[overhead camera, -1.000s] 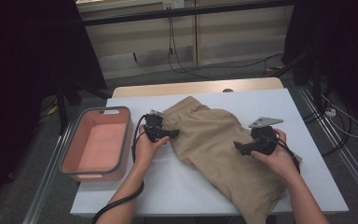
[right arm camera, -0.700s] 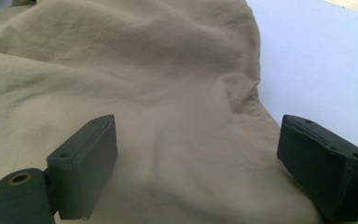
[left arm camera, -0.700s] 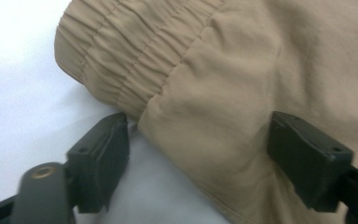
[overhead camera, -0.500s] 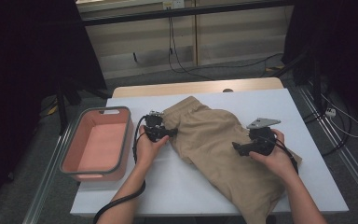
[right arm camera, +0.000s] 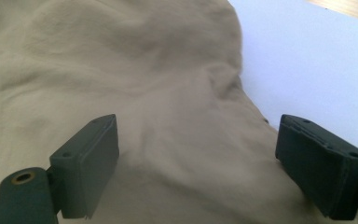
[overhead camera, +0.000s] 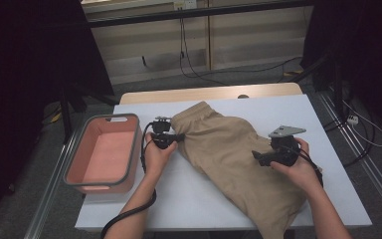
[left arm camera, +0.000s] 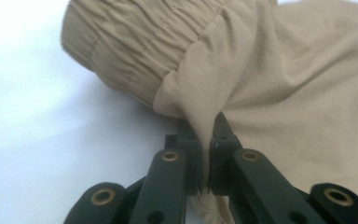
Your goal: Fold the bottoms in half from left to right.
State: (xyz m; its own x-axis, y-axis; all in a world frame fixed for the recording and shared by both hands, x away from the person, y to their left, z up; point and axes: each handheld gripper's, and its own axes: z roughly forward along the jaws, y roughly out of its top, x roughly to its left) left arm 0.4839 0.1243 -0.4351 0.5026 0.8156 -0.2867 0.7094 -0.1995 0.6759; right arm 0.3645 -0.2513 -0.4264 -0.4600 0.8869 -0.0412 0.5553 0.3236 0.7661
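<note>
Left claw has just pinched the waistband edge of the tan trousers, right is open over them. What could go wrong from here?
1. The left claw, whose jaws have just been closing, grips only a thin fold of the trousers beside the waistband; a pull may slip it free.
2. The right claw is open over flat cloth, so closing may catch nothing.
3. One trouser end hangs over the table edge and could drag.
</note>
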